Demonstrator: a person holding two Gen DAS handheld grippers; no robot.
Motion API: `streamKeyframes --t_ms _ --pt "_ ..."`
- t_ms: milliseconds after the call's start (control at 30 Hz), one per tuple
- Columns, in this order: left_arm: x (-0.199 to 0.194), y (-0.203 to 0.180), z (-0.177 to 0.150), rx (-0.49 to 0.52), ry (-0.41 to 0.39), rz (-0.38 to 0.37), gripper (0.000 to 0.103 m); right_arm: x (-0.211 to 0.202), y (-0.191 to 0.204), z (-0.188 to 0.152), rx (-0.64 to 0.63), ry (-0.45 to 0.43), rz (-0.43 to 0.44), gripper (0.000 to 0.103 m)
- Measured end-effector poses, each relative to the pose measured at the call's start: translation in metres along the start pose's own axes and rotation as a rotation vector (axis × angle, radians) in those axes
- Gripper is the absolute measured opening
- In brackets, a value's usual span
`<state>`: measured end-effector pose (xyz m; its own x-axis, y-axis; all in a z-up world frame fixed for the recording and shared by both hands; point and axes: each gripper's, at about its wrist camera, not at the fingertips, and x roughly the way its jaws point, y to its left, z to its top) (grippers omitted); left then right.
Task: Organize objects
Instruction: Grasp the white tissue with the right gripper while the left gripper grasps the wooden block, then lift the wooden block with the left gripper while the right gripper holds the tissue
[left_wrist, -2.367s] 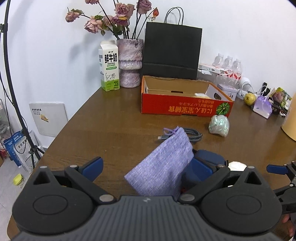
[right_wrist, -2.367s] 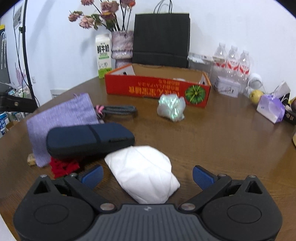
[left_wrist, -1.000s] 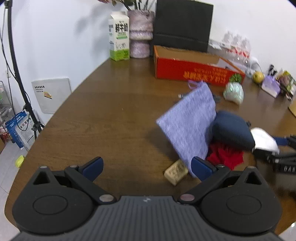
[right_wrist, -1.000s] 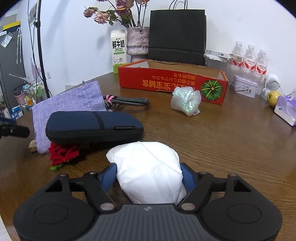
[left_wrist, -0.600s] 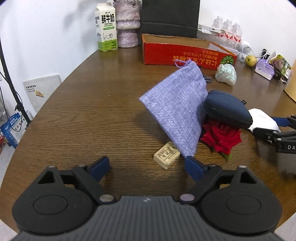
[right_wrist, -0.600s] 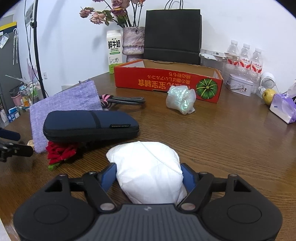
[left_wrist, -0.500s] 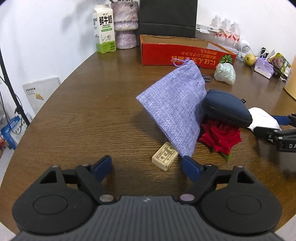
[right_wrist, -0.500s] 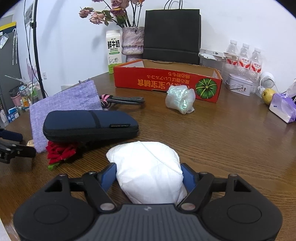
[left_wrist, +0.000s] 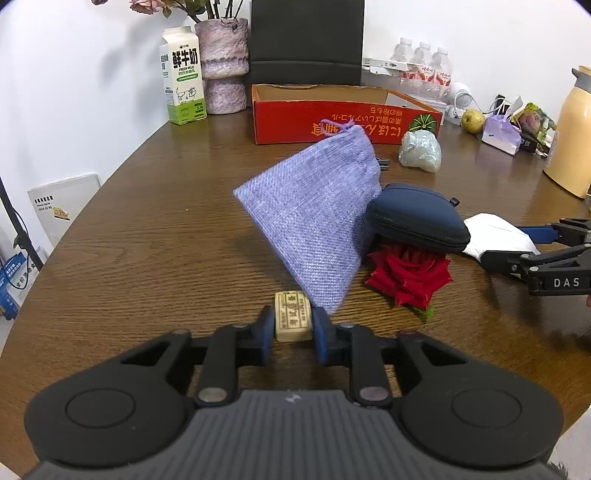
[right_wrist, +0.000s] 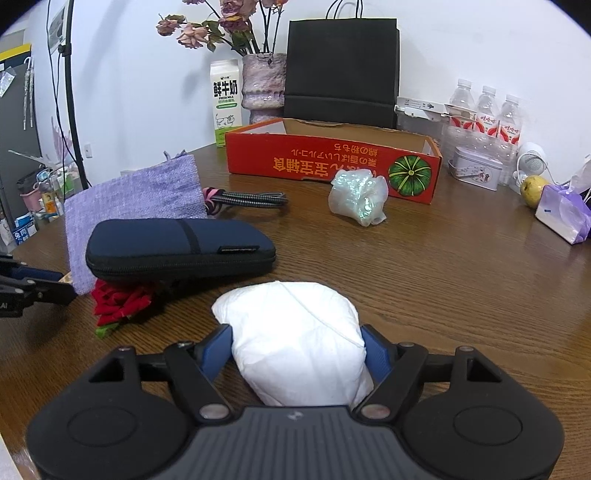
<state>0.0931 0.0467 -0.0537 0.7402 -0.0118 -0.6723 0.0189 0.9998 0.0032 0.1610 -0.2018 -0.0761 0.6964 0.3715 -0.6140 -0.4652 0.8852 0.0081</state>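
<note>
Your left tongs (left_wrist: 293, 334) have just closed on the block (left_wrist: 293, 315); right tongs (right_wrist: 297, 352) clamp the pouch (right_wrist: 295, 332). Lift both straight up.

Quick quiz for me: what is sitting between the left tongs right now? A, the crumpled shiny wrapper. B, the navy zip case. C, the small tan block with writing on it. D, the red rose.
C: in the left wrist view the blue pads of the left tongs, which have just been closing, press both sides of the small tan block, while the rose and navy case lie apart.
</note>
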Motion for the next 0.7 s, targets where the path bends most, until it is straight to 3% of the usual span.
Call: streamKeyframes --t_ms 700 --pt "-0.008 0.018 0.002 -0.049 0.002 0.056 0.022 -0.012 -0.002 -0.005 0.016 -0.036 -0.011 0.069"
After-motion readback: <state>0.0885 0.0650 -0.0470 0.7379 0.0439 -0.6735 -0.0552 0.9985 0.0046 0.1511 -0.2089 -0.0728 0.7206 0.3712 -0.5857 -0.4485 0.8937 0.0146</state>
